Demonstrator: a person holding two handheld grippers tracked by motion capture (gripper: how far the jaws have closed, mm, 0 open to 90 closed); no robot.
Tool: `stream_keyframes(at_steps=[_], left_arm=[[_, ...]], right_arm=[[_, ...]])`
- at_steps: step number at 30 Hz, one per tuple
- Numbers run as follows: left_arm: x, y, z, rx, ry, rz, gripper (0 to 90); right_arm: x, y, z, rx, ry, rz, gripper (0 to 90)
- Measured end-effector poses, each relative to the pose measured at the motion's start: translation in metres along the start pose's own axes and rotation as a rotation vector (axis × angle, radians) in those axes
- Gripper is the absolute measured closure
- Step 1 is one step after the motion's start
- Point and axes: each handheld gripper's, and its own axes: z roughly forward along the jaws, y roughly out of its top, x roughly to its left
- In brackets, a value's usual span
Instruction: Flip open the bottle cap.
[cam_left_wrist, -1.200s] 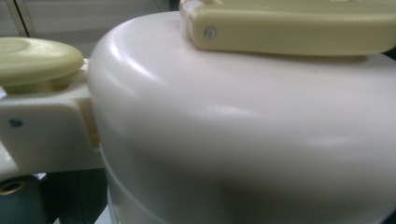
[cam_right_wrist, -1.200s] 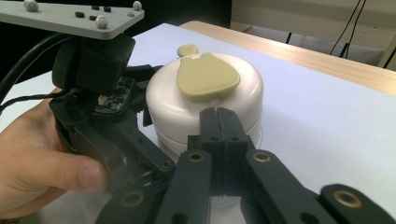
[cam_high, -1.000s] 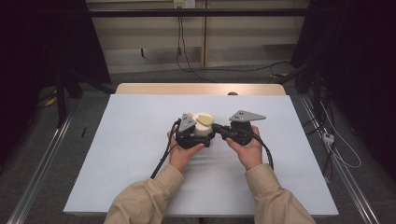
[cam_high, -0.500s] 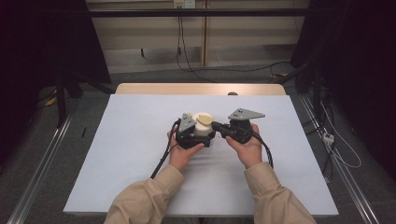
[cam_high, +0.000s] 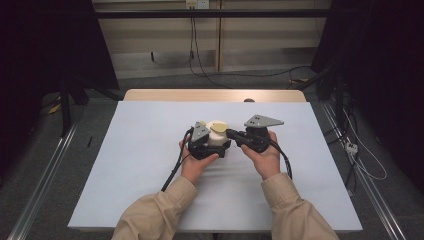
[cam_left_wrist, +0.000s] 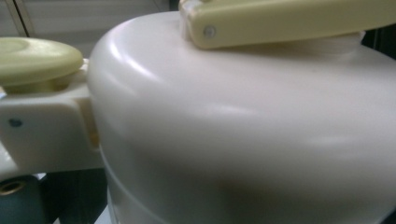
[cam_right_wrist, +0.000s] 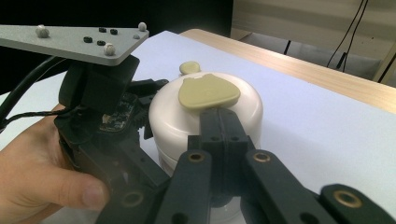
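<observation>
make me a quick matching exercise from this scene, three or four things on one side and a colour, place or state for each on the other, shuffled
Things:
1. white container
2. tab on the container's lid
3. right gripper
4. table cover

Descriptions:
A. pale yellow-green
B. jaws shut, tips together at the lid's edge
C. light blue, spread flat
D. glossy cream white, round-topped, standing between the two grippers

Pairs: 1-D, 2-A, 3-B, 4-C

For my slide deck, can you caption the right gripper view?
Right gripper, jaws shut, meets the cream container at its yellow-green lid tab.
</observation>
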Motion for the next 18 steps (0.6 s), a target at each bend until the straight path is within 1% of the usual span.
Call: stream_keyframes(at_steps=[10,13,18], left_arm=[[-0.0001,0.0,0.0,0.001,0.0,0.0,5.1],[-0.0002,0.0001,0.0001,0.0,0.0,0.0,5.1],[-0.0002,0.0,0.0002,0.0,0.0,0.0,5.1]], right_arm=[[0.0017,0.0027,0.0013,-0.003,-0.003,-0.002,90.0],[0.0022,0.004,0.0019,0.001,-0.006,-0.012,90.0],[0.0018,0.0045,0.0022,0.002,-0.007,-0.009,90.0]])
